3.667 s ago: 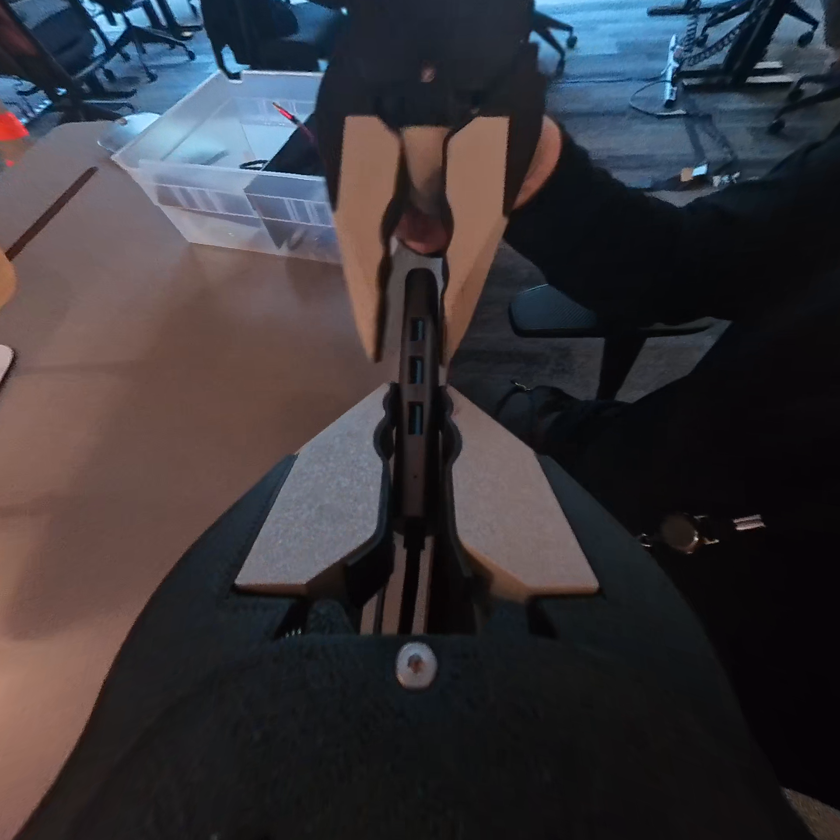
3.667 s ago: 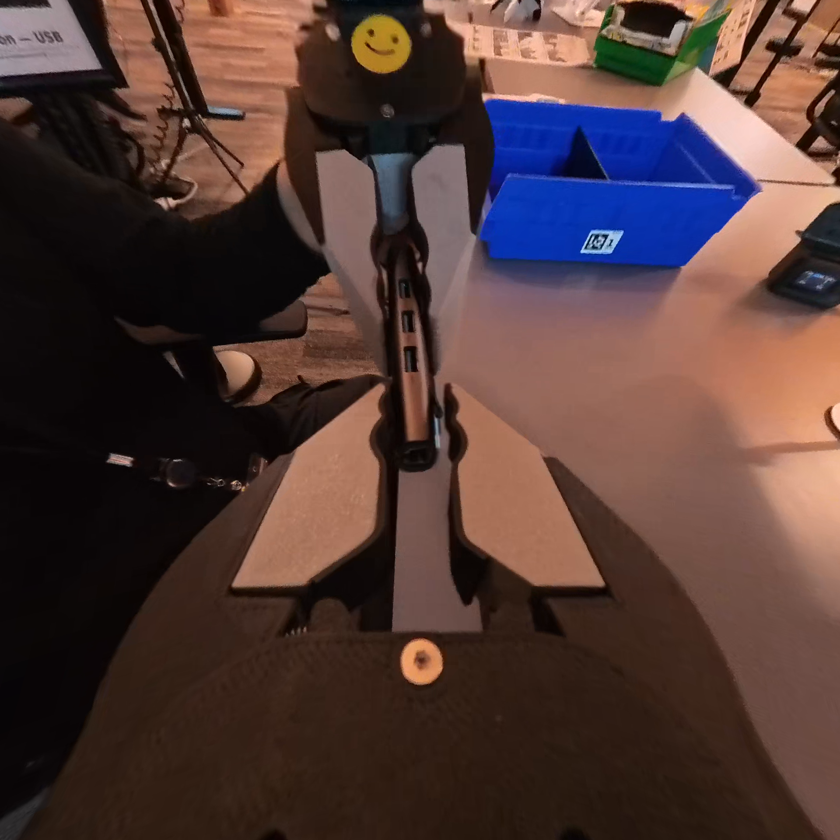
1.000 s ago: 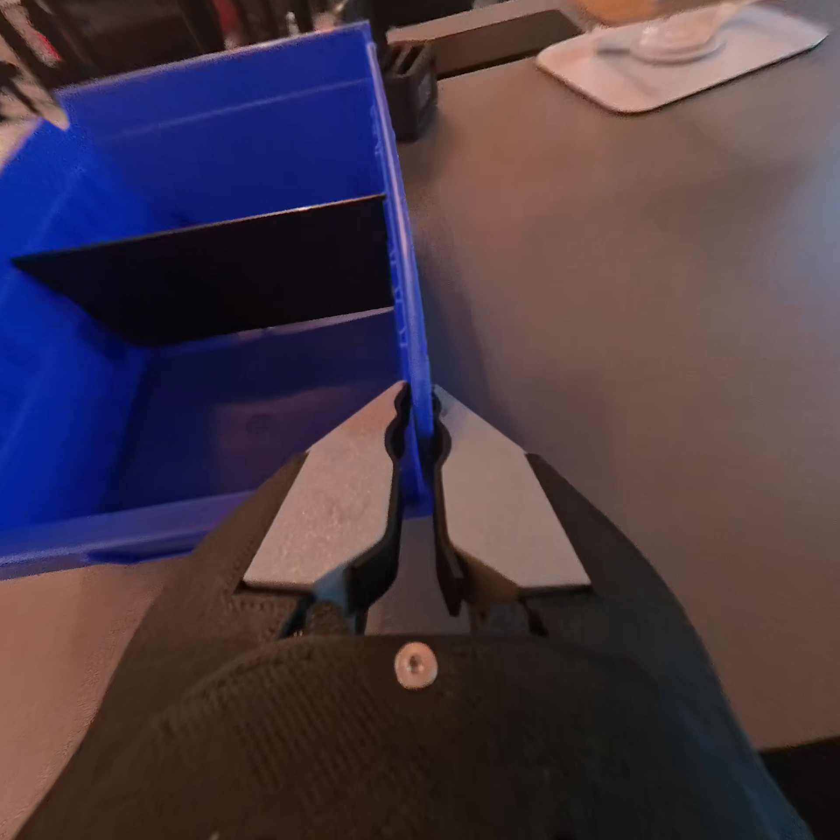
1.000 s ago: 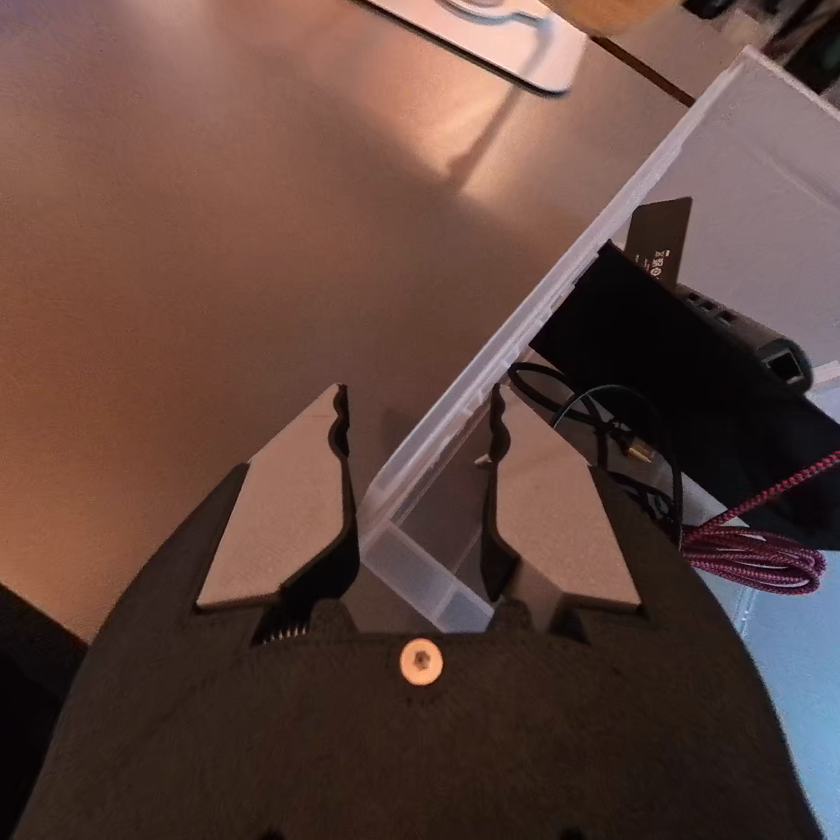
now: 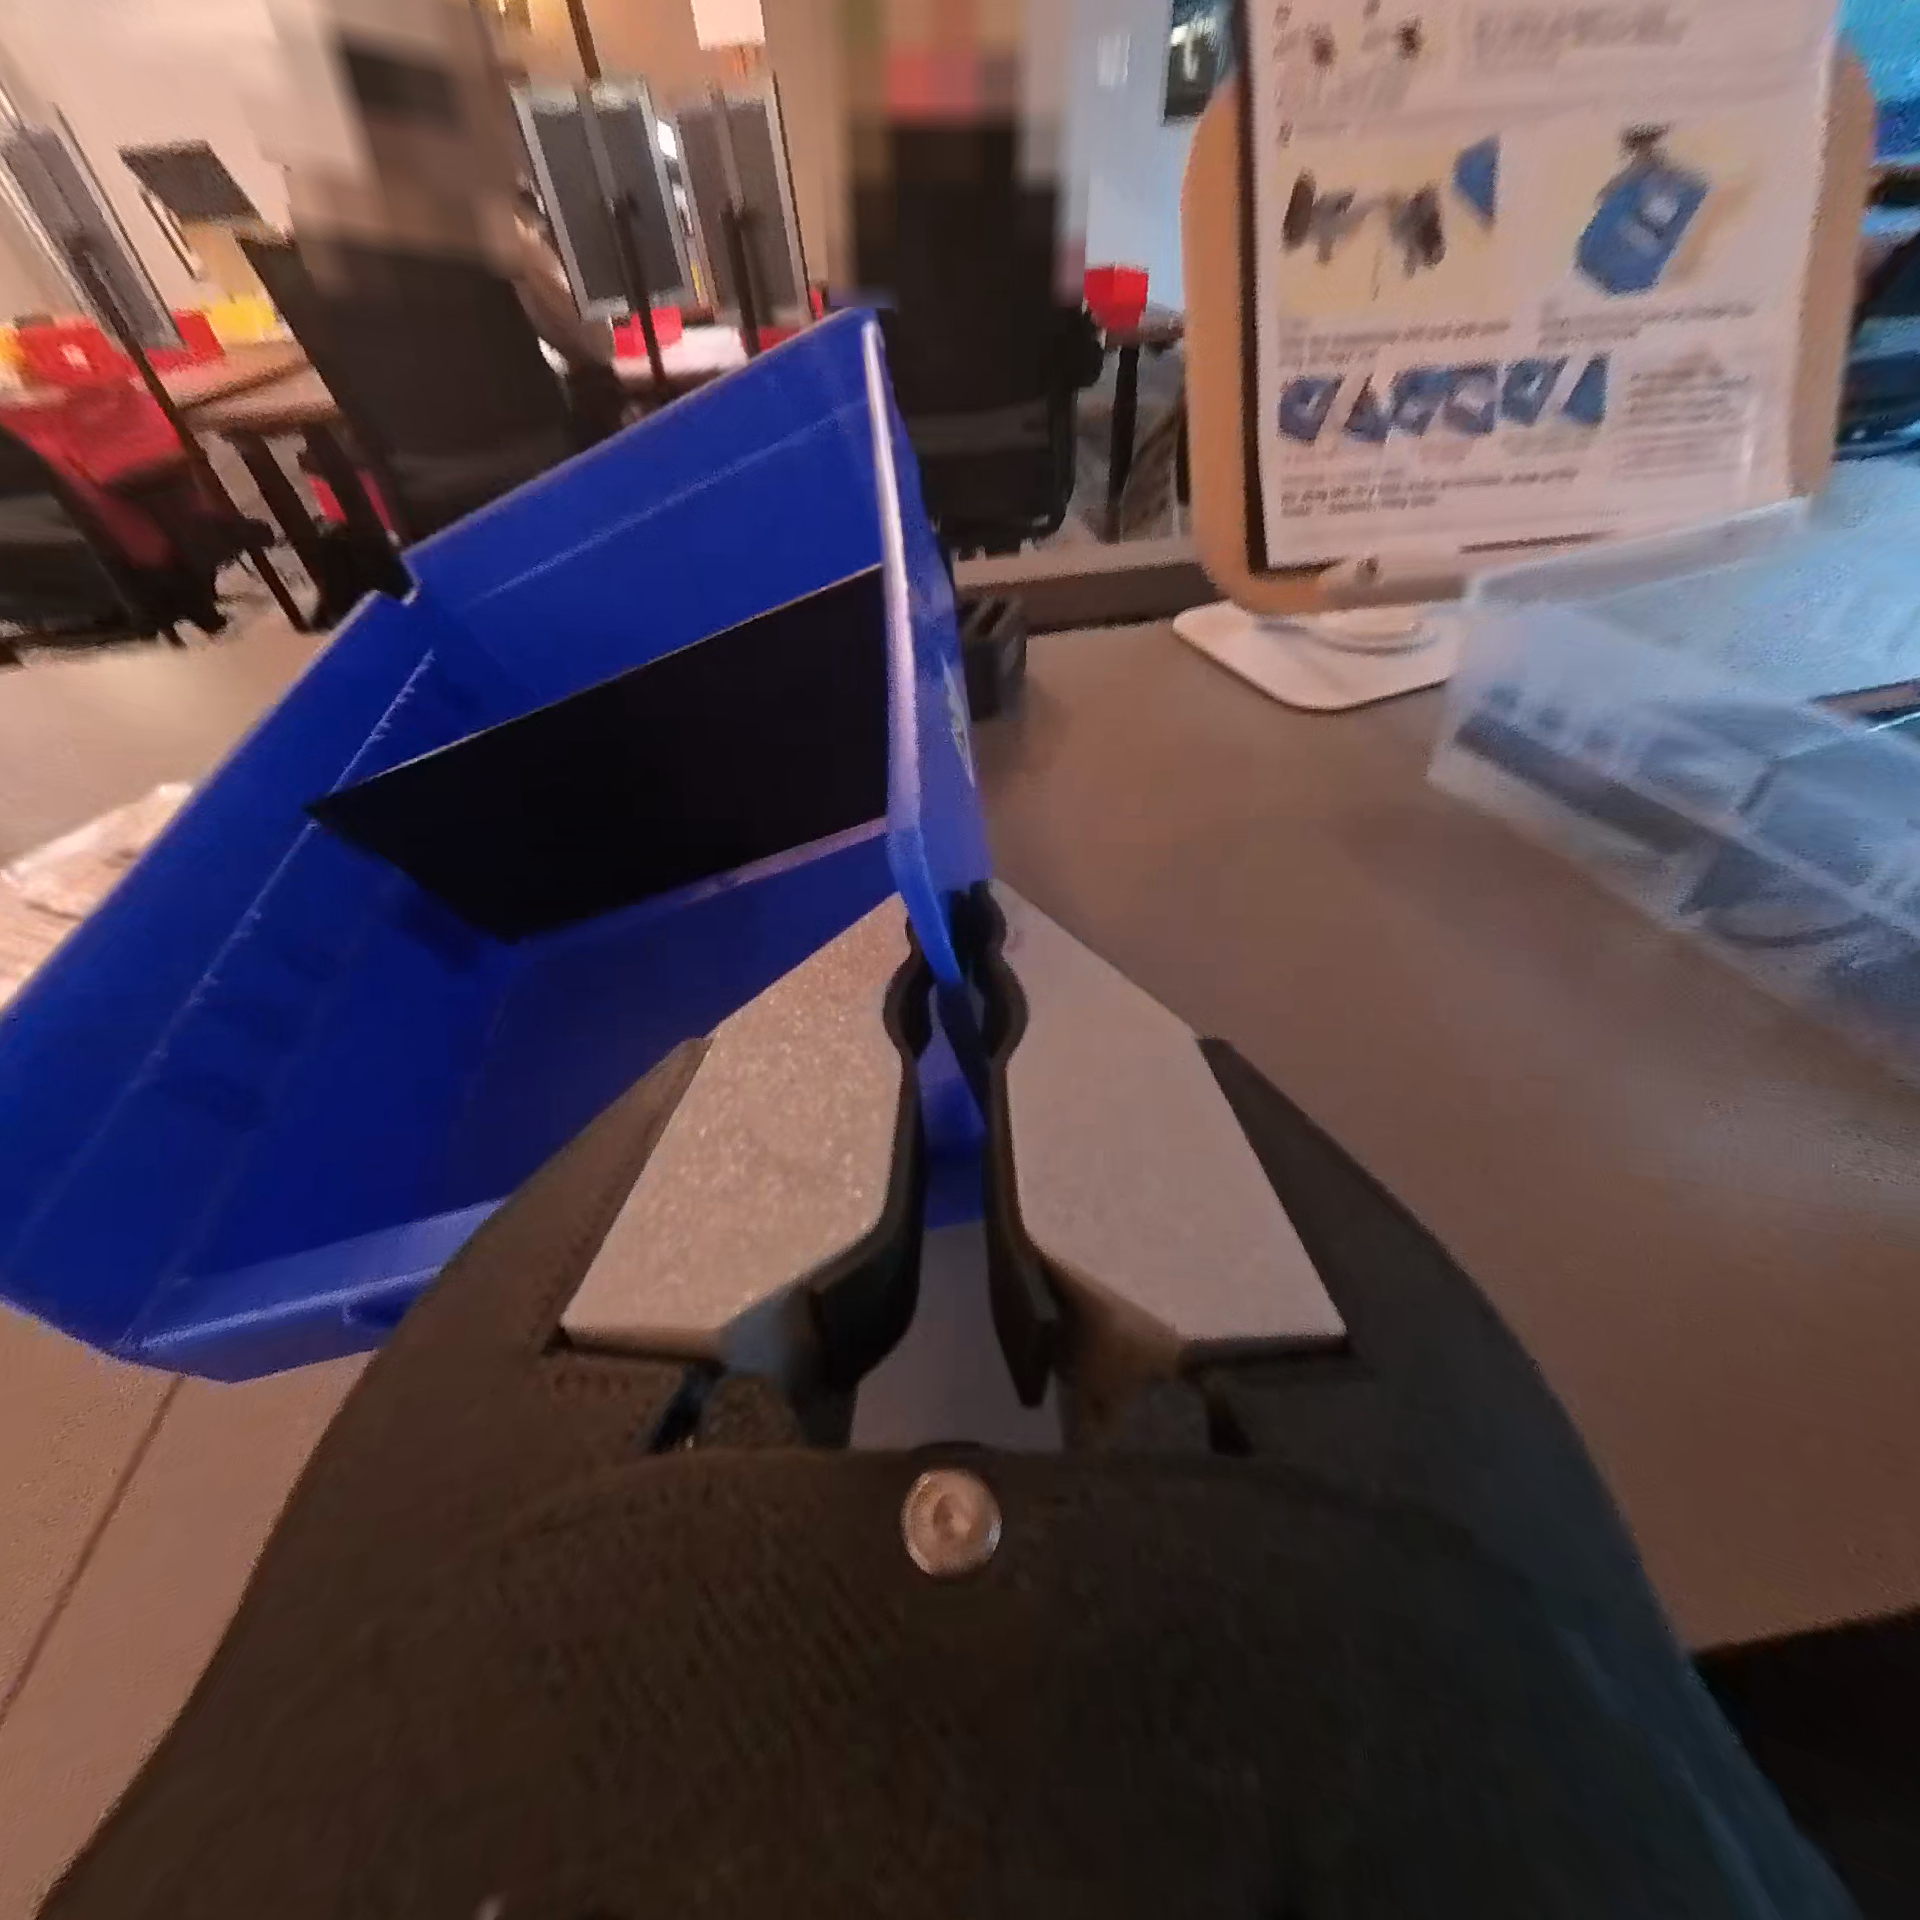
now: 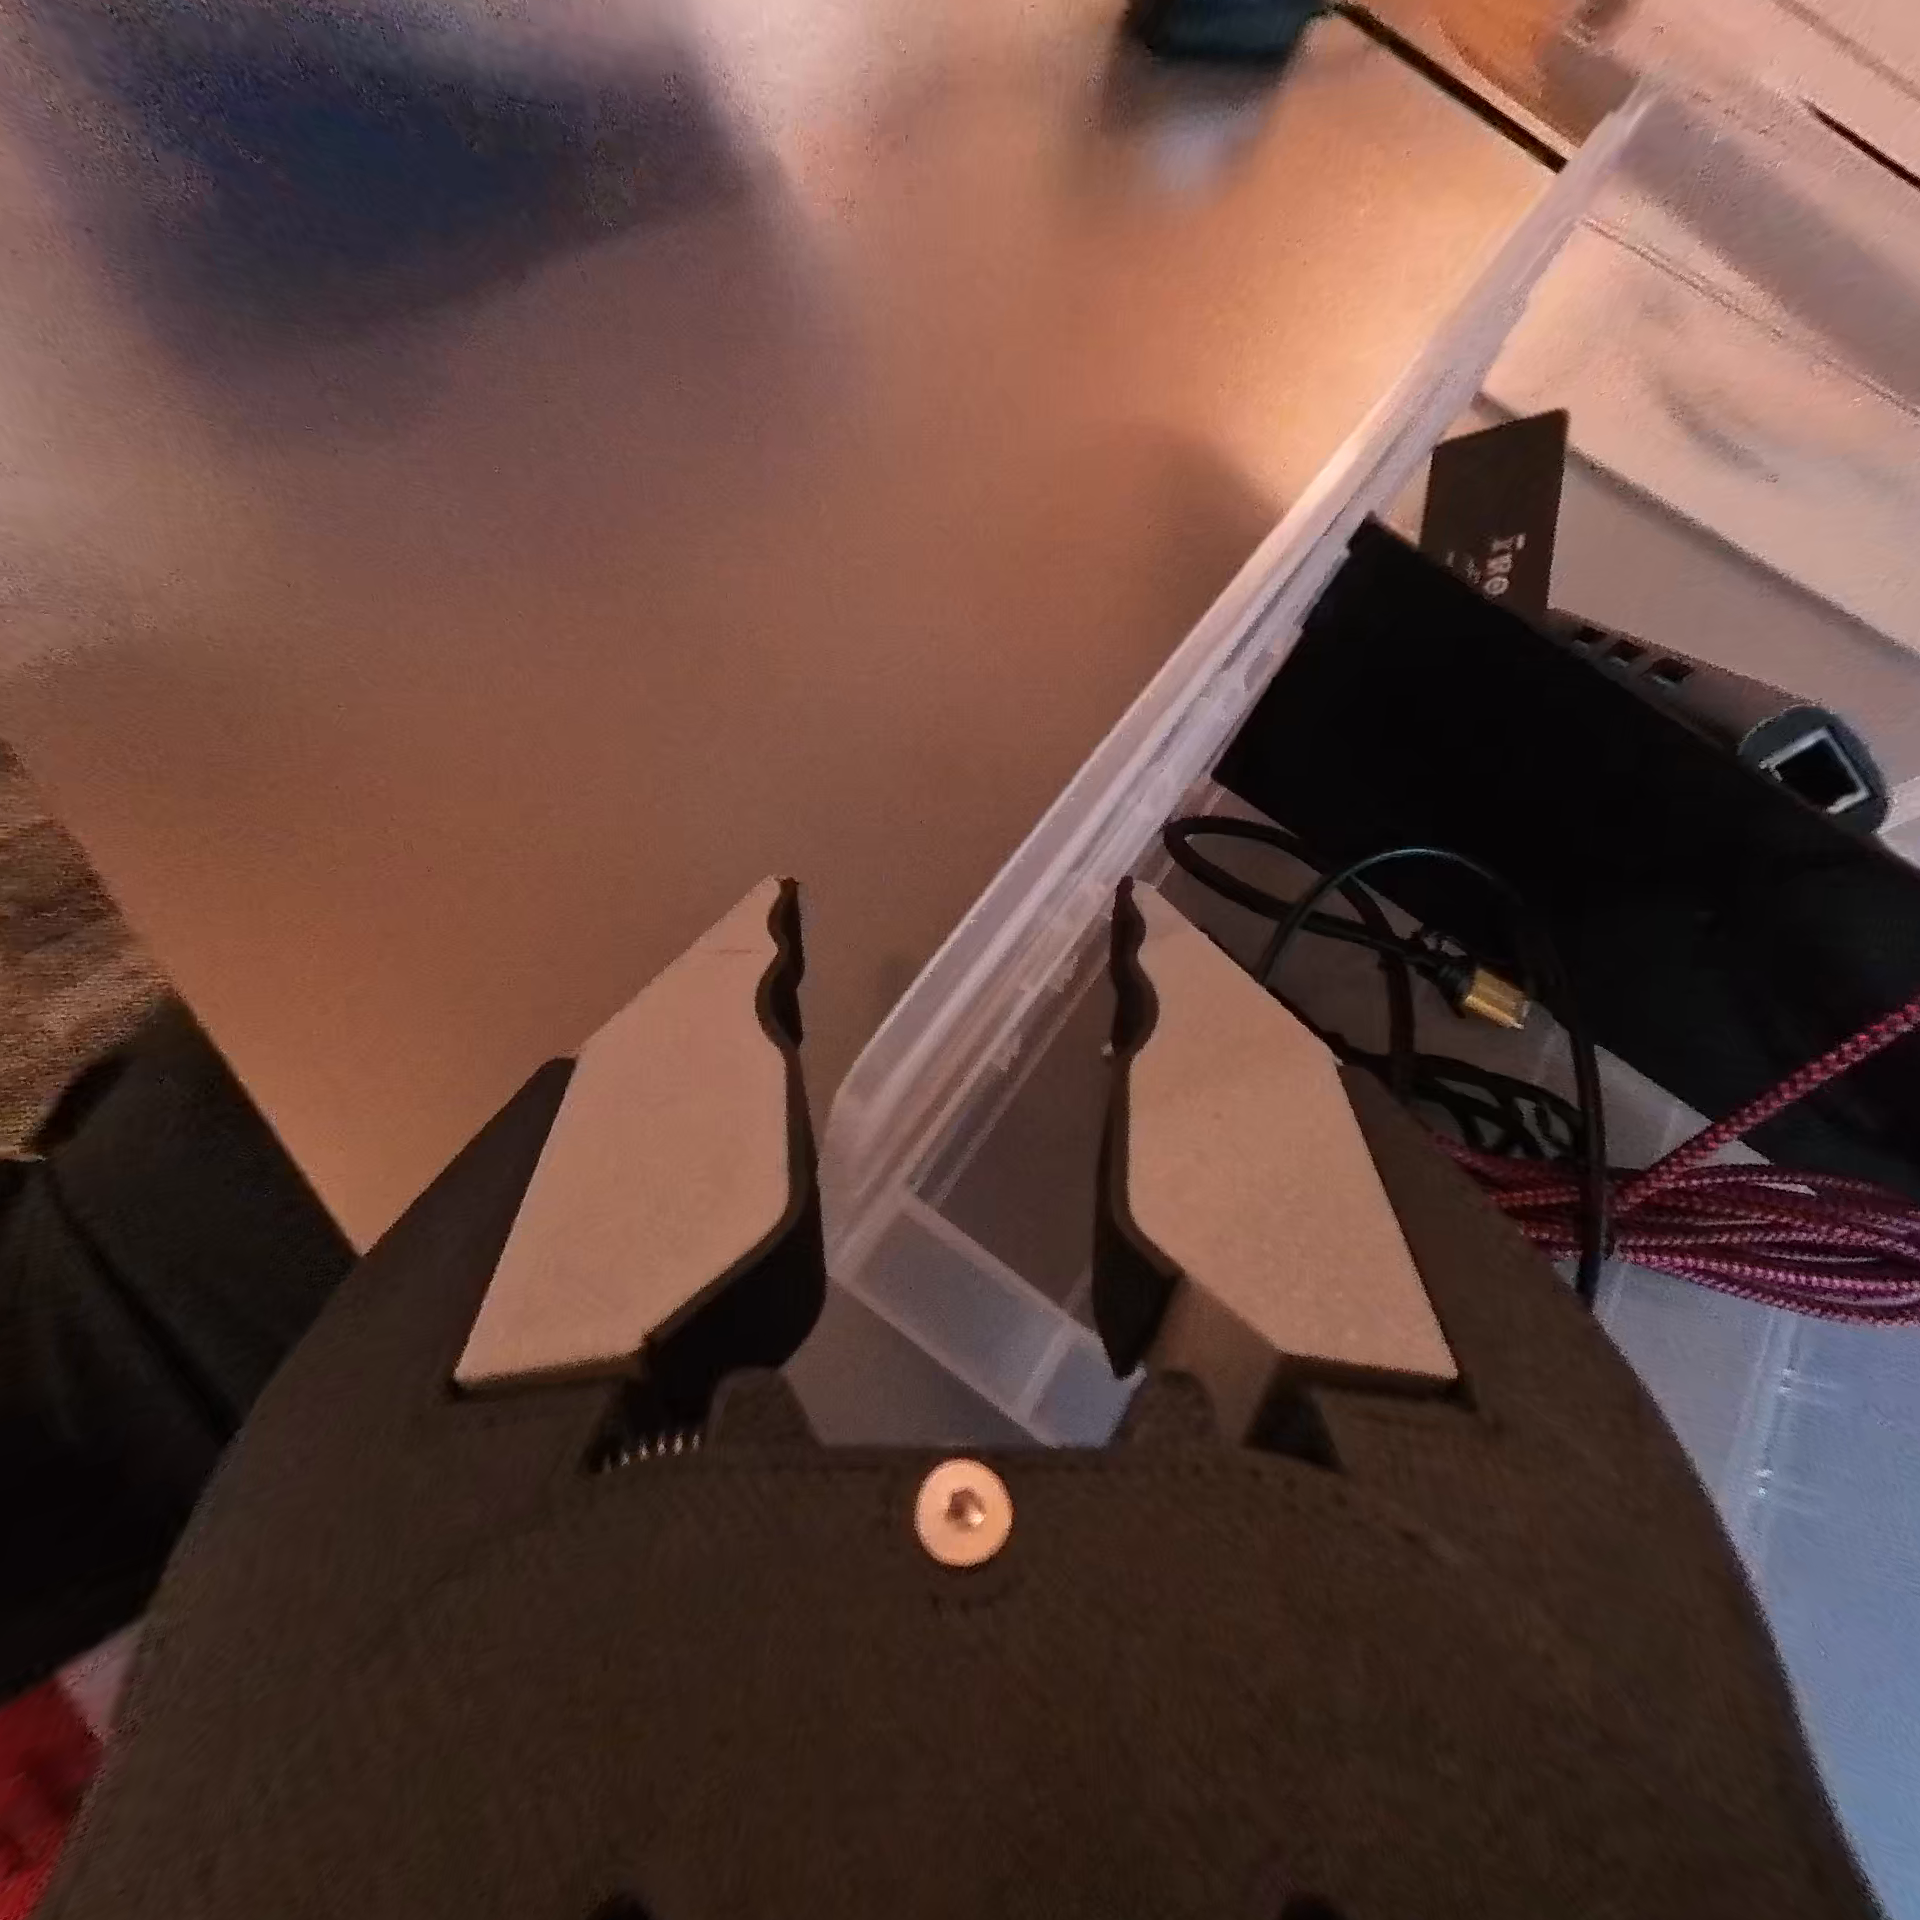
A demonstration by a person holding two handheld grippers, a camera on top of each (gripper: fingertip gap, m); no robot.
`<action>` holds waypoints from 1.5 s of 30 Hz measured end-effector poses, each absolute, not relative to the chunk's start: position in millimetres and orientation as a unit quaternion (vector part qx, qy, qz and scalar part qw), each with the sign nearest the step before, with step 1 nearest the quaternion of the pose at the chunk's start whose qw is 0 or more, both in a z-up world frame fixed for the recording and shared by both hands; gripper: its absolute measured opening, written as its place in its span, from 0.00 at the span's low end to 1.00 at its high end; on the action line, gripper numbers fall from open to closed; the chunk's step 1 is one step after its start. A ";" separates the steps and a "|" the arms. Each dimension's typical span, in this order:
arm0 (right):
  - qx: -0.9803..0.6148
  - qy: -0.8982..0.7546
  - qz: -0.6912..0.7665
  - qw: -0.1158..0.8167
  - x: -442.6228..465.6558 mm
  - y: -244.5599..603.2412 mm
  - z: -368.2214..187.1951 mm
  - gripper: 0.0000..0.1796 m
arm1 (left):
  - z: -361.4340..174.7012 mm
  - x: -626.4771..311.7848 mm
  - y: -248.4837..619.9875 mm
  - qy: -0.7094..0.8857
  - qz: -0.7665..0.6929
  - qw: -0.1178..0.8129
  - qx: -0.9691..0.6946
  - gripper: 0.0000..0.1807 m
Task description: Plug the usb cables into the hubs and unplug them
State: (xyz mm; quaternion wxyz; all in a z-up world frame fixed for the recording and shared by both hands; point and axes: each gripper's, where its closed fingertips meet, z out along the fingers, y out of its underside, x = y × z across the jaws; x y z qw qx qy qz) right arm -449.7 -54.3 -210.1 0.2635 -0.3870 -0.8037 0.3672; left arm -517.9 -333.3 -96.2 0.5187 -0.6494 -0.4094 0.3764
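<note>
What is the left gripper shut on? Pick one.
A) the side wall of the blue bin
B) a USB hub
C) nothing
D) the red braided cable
A: the left gripper has its fingers pinched on the right side wall of the blue bin, which looks tilted up off the table.

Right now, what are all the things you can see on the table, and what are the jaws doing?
blue bin: one, blue with a black divider, tilted up off the table, its side wall pinched.
clear bin: one, see-through plastic, on the table's right side.
hub: one, dark grey, inside the clear bin.
braided cable: one, red and black, coiled in the clear bin.
thin cable: one, black with a gold plug, in the clear bin.
instruction sheet: one, white, standing at the table's far side.
table: one, brown.
left gripper: jaws shut on the blue bin's wall.
right gripper: jaws open, straddling the clear bin's wall.
</note>
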 end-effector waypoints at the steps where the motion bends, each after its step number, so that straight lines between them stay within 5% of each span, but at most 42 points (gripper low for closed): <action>1: -0.378 -0.809 0.372 0.255 -450.4 -72.5 -210.1 0.34 | -86.2 -512.7 -333.6 -0.401 0.386 0.524 -0.644 0.01; 7: -0.334 -0.821 0.427 0.176 -476.2 -212.8 -196.4 0.43 | -36.5 -482.7 -331.0 -0.365 0.436 0.541 -0.619 0.01; 12: -0.284 -0.779 0.528 0.184 -460.9 -259.3 -109.3 0.42 | -26.4 -474.6 -346.1 -0.351 0.476 0.527 -0.611 0.02; 19: -0.242 -0.774 0.555 0.185 -408.1 -169.3 -75.0 0.42 | -27.1 -472.0 -328.6 -0.335 0.487 0.503 -0.630 0.01; 24: -0.279 -0.784 0.531 0.161 -384.4 -76.2 -69.7 0.43 | -17.4 -445.0 -239.3 -0.236 0.469 0.524 -0.670 0.02; 27: -0.270 -0.764 0.538 0.231 -365.4 -22.9 -35.2 0.43 | -26.6 -421.5 -174.2 -0.175 0.448 0.530 -0.698 0.02; 31: -0.293 -0.732 0.527 0.318 -349.0 43.9 -7.1 0.44 | -50.7 -387.3 -91.0 -0.104 0.402 0.536 -0.734 0.03; 37: -0.311 -0.678 0.579 0.330 -330.3 78.7 22.3 0.44 | -108.7 -359.6 17.4 -0.039 0.346 0.521 -0.779 0.03; 45: -0.332 -0.711 0.531 0.320 -353.1 74.1 -9.6 0.44 | -186.5 -355.0 94.2 -0.029 0.248 0.471 -0.846 0.03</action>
